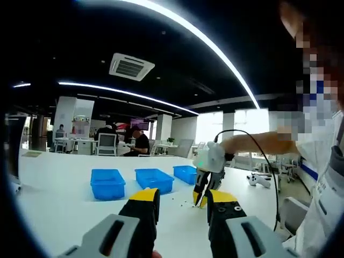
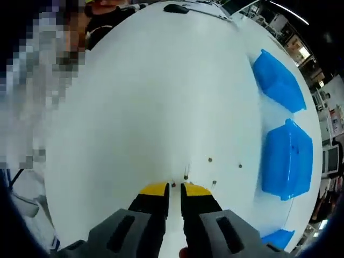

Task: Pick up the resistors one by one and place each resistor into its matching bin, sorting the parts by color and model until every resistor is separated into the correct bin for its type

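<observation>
The right claw [image 2: 174, 186] hovers low over the white table [image 2: 140, 107], jaws narrowed but empty, a resistor [image 2: 186, 177] just beyond its tips. Straddle that one alone, close, then carry it to the matching blue bin [image 2: 287, 158]. The left claw [image 1: 183, 200] waits parted and empty.

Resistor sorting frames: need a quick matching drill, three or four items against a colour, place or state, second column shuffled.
Column 1:
1. bins
2. right gripper
3. left gripper
4. resistors

Column 2:
A. jaws wide apart, held above the table
B. blue, in a row
C. small, scattered loose on the white table
D. jaws nearly together, tips down at the table

Pairs: 1-B, 2-D, 3-A, 4-C
</observation>
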The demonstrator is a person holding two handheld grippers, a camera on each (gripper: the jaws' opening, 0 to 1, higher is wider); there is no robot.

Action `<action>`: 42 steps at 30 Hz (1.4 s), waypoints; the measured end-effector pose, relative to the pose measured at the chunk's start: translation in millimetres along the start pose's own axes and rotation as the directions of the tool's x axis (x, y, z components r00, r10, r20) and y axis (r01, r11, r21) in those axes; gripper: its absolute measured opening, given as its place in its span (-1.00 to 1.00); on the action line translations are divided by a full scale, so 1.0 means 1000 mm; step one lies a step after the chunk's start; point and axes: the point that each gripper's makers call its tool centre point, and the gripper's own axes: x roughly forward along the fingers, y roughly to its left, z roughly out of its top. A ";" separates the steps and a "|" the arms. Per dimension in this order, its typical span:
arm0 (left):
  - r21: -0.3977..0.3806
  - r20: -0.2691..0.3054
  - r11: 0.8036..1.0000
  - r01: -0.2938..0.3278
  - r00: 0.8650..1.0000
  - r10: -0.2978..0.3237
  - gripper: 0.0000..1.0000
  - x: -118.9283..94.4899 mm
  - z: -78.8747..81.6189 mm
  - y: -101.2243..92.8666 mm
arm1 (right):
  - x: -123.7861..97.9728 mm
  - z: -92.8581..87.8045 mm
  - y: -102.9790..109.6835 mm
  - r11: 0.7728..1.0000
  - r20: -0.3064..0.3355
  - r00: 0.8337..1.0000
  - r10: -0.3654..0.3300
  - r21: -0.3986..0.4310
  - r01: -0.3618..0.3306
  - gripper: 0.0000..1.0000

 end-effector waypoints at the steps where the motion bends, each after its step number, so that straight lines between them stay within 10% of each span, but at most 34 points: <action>1: -0.002 0.000 1.000 0.003 1.000 -0.003 -0.26 0.001 0.000 -0.001 | -0.001 0.001 -0.004 1.000 -0.002 1.000 -0.007 -0.011 0.007 -0.84; 14: 0.001 0.007 1.000 0.003 1.000 -0.003 -0.26 -0.002 0.003 -0.001 | -0.002 -0.001 -0.006 0.997 -0.008 1.000 0.006 0.082 -0.006 -0.91; 26: 0.002 -0.001 1.000 0.012 1.000 -0.012 -0.26 0.002 0.000 -0.006 | -0.052 -0.003 0.006 0.947 0.255 0.947 -0.196 0.301 0.115 -0.91; 35: 0.005 -0.003 1.000 0.012 1.000 -0.012 -0.26 0.004 0.000 -0.007 | -0.097 -0.028 0.023 0.845 0.402 0.801 -0.443 0.486 0.223 -0.91; 42: 0.005 -0.006 1.000 0.016 1.000 -0.016 -0.26 0.006 -0.001 -0.008 | -0.138 -0.041 0.043 0.734 0.487 0.608 -0.627 0.632 0.251 -0.91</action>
